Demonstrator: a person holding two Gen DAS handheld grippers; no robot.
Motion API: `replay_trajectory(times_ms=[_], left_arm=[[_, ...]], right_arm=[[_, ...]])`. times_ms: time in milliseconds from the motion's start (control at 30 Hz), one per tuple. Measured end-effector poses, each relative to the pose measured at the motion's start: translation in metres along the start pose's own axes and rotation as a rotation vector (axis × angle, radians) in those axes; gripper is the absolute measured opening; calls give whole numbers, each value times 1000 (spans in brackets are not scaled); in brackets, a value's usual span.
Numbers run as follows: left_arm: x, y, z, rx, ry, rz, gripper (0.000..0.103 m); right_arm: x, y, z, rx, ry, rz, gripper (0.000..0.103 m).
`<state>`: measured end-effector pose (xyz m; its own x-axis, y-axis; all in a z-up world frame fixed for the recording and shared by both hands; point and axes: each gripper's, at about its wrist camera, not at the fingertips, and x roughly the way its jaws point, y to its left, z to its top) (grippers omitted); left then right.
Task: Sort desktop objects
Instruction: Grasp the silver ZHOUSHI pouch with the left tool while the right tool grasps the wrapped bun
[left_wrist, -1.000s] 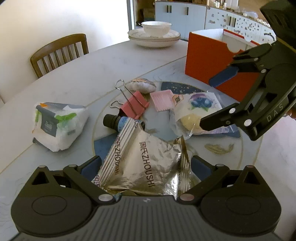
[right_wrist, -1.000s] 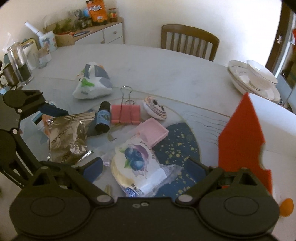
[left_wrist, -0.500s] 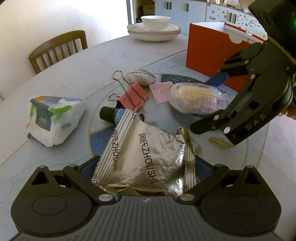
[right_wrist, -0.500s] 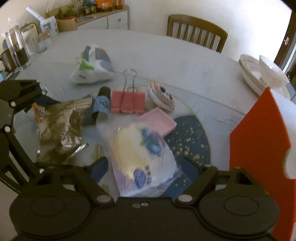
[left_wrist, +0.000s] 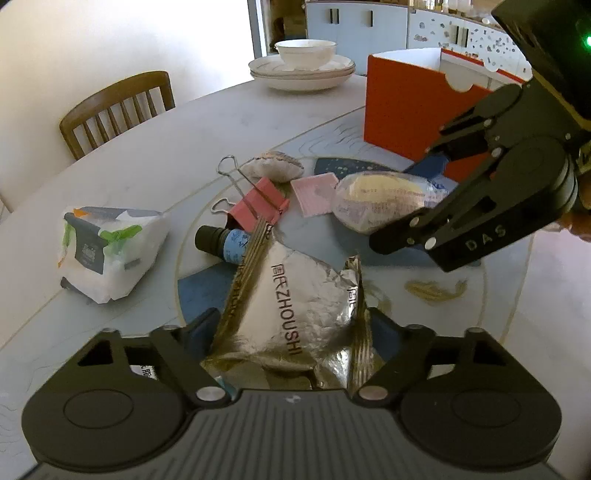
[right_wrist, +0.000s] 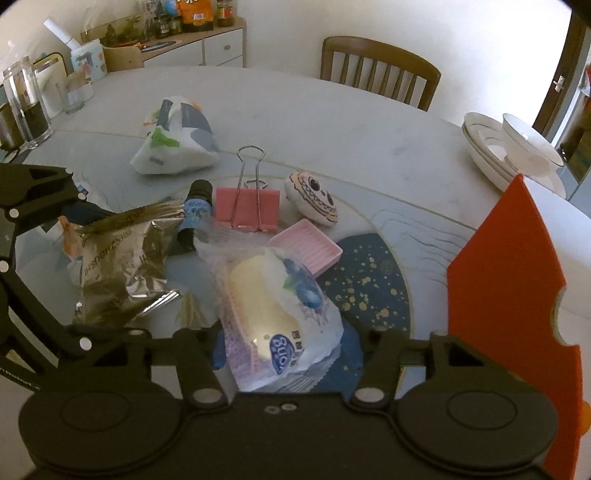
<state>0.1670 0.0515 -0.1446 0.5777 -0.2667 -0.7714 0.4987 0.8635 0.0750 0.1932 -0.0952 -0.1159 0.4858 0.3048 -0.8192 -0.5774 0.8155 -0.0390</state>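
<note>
Closing on both sides at once, a change from a second ago when both stood wide over loose items. Left gripper narrowing around the foil snack bag, bag between the fingers on the glass turntable, pads apparently touching its edges, firm grip not confirmed. Right gripper now clamped on the wrapped blueberry bun, tipped up on edge instead of lying flat as before. Means two pickups underway, likely bound for the orange box. Hard to read: box interior hidden, bottle partly covered by the bag, left pad contact masked by crumpled foil.
</note>
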Motion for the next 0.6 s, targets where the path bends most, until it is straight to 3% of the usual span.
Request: replay_trajectory(times_ms=[33, 167, 600], left_arm=[[-2, 0, 1, -1, -3, 7, 73], [-4, 0, 3, -21, 10, 11, 68], [-33, -11, 6, -99, -7, 9, 67]], right_arm=[[-2, 0, -1, 4, 0, -2, 57], [-10, 2, -6, 22, -5, -9, 56], [-53, 7, -23, 61, -50, -26, 55]])
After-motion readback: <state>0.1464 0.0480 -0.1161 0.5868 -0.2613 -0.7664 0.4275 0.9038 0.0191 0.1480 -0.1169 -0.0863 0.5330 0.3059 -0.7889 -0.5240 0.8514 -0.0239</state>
